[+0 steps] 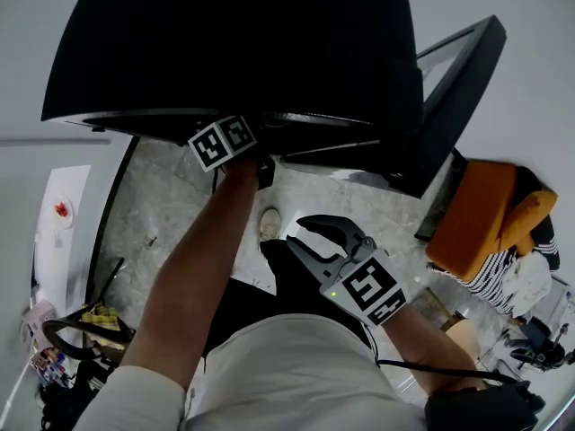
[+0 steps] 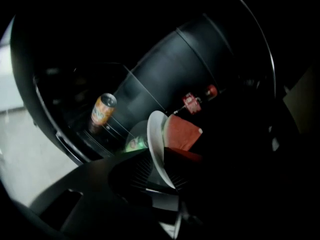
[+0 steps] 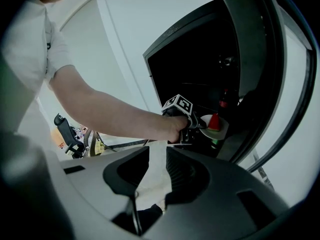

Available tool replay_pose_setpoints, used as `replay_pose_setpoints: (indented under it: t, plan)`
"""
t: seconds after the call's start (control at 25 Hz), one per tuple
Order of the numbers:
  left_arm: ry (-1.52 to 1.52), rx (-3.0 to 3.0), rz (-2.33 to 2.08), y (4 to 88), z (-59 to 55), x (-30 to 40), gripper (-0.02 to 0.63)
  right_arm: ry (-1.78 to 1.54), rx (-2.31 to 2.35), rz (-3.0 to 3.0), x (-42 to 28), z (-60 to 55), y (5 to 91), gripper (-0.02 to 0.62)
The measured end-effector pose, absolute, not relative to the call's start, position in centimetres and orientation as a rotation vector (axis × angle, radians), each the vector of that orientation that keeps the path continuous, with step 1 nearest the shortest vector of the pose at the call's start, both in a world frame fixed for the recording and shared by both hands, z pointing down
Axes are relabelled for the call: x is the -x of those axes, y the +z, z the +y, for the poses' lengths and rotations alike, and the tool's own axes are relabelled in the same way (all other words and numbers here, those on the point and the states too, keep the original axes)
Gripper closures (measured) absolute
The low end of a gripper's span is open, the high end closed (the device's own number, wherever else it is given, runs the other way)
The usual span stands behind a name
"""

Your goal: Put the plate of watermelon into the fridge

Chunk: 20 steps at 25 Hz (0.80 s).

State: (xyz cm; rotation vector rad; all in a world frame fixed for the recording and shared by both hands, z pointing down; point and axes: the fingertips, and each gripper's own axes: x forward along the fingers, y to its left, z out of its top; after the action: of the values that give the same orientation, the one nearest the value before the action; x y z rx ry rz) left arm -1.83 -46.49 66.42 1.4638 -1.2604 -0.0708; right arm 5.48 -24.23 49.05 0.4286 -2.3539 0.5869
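Grey plastic, nearest you: your right gripper point(image 3: 157, 156) is held low before your torso, outside the black fridge point(image 1: 269, 43), fingers spread with nothing between them. Farther on, your left gripper point(image 2: 161, 170) reaches into the fridge, fingers slightly apart with the rim of the white plate point(image 2: 156, 134) between them. The plate, inside the fridge, carries a red watermelon wedge point(image 2: 181, 133). Beyond it are a green bottle point(image 2: 134, 144) and an orange can point(image 2: 102, 110).
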Motion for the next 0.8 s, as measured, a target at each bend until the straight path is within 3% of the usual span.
replay_pose_setpoints:
  t: [0.4, 0.8]
  plan:
    - [0.418, -1.670, -1.495, 66.4, -47.0, 2.8, 0.446, 0.610, -0.451, -2.345, -6.3, -24.2, 49.2, 0.480]
    - [0.599, -1.725, -1.566, 67.5, -46.8, 2.6, 0.403, 0.624, -0.483, -2.334, -6.9, -23.5, 49.3, 0.480]
